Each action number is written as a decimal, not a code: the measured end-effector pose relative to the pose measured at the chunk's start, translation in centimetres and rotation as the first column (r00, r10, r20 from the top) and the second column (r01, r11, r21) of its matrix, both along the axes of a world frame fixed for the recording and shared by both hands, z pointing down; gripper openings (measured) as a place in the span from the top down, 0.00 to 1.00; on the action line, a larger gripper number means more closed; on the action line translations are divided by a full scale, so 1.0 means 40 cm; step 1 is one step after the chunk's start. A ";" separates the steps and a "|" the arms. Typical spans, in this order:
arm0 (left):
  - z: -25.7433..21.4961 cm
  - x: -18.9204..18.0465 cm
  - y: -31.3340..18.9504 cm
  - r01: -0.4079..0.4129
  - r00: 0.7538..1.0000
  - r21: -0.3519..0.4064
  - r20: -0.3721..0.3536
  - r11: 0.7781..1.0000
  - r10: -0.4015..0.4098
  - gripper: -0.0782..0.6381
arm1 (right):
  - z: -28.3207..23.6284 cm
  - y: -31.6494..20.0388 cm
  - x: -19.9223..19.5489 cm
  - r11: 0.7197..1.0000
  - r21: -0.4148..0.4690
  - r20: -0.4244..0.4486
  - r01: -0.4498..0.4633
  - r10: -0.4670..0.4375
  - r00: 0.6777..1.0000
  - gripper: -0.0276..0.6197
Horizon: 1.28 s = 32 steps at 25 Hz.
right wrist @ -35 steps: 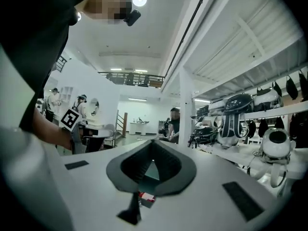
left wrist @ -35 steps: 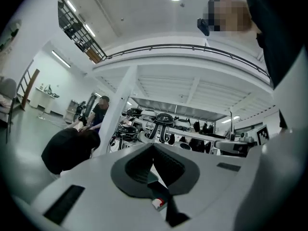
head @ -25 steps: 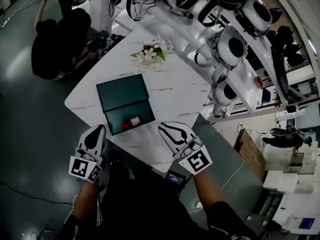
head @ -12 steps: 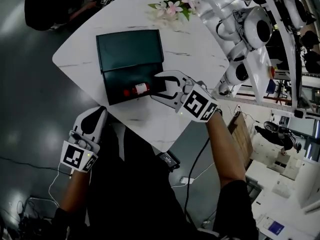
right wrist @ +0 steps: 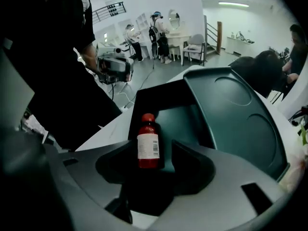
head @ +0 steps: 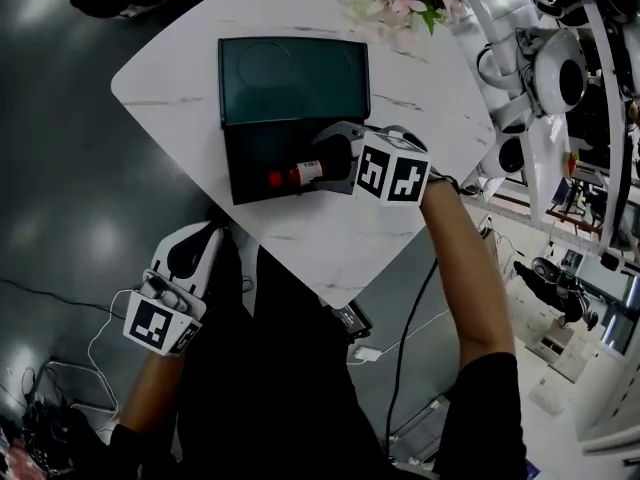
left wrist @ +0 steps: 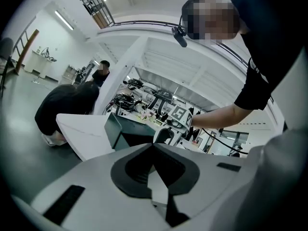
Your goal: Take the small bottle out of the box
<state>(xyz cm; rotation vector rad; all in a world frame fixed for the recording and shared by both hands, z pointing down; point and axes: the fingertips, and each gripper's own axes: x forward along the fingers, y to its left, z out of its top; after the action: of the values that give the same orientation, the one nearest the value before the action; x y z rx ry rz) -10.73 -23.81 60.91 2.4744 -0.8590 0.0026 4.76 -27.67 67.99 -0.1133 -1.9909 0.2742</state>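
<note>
**A:** where's the small bottle (right wrist: 148, 148) at rn?

**B:** lying on its side in the open dark green box (head: 250, 163) on the bench (head: 330, 238), red cap pointing away from the right tongs (head: 320, 161). Those jaws have just been opening and stand apart, with the bottle between them, not squeezed.

**A:** and the left tongs (head: 190, 253)?

**B:** pinched together, nothing in them, off the bench's near edge.
</note>
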 end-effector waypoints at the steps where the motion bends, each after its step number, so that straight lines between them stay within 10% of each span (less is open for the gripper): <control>1: 0.002 0.002 0.001 0.005 1.000 -0.003 -0.004 1.000 -0.005 0.87 | 0.013 0.006 0.001 1.000 -0.009 -0.020 0.021 -0.021 1.000 0.61; 17: -0.005 0.007 0.005 0.040 0.999 0.017 -0.035 0.999 -0.040 0.87 | 0.048 0.009 0.001 0.995 -0.058 -0.214 0.084 -0.095 0.972 0.53; 32: 0.016 -0.033 0.022 0.036 0.999 0.024 -0.027 0.999 -0.036 0.87 | 0.125 0.002 -0.045 0.981 0.156 -0.206 0.117 -0.084 0.975 0.59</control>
<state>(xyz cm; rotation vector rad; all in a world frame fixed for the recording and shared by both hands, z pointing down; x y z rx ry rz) -12.04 -22.94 61.55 2.4760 -0.8975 -0.0540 2.97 -27.60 73.00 -0.0768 -1.7950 0.0495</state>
